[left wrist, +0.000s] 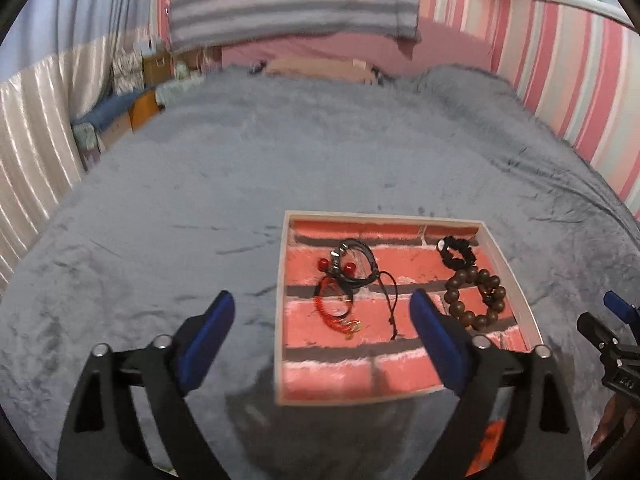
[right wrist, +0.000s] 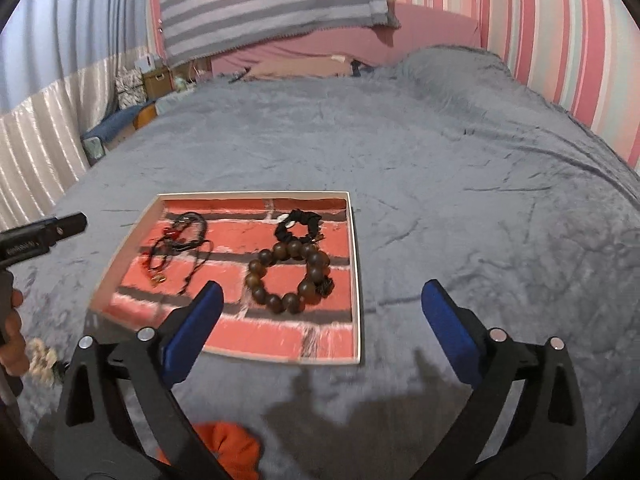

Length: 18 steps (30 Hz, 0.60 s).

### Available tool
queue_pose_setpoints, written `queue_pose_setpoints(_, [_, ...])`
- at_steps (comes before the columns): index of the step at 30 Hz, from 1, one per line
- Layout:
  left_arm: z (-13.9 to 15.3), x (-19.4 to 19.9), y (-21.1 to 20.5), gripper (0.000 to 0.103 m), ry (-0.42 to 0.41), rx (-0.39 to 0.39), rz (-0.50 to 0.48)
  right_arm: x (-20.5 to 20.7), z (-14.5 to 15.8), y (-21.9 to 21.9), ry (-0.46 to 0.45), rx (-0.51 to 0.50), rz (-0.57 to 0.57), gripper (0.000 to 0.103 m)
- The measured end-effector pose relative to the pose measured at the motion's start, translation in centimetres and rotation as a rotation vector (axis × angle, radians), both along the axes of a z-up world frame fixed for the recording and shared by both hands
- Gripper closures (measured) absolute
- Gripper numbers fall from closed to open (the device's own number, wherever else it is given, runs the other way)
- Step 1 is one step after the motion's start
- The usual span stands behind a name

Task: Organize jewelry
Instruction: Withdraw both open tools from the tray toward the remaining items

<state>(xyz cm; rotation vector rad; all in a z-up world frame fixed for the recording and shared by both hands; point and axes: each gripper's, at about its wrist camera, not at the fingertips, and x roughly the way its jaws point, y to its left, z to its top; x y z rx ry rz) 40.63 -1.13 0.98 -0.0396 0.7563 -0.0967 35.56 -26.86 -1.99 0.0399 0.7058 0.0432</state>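
Two claws of mine hover over a grey plush bedspread (right wrist: 460,168), both released, blue pads spread wide and gripping nothing. My left gripper (left wrist: 322,322) hangs above the near left part of a shallow white-rimmed tray (left wrist: 493,240) lined with red brick print; my right gripper (right wrist: 320,306) straddles the tray's near right corner. Inside the tray lie a brown wooden bead bracelet (right wrist: 288,276), a black scrunchie-like band (right wrist: 300,224) touching its far side, and, well to the left, a tangle of black and red cord bracelets (left wrist: 346,284). An orange fabric piece (right wrist: 228,448) sits at the near edge below my right claw.
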Motion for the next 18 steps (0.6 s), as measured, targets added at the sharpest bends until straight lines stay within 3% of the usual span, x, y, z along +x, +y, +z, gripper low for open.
queue_pose_setpoints(5, [2.1,-5.8,3.4,0.006,-0.059,-0.024,0.005,-4.4,0.5,0.9,-0.028,-0.031,-0.002,0.004])
queue_pose_setpoints(8, [2.5,-9.8,5.6,0.004,-0.101,0.020,0.026,-7.0,0.5,1.6,-0.047,-0.036,-0.012,0.004])
queue_pose_setpoints(14, [1.5,-15.2,9.6,0.004,-0.124,0.083,0.077,-11.2,0.0,2.4,-0.075,-0.028,-0.034,0.004])
queue_pose_setpoints(18, [0.0,-17.3,11.2,0.004,-0.117,0.085,0.096,-13.4,-0.7,3.0,-0.087,-0.024,-0.055,0.004])
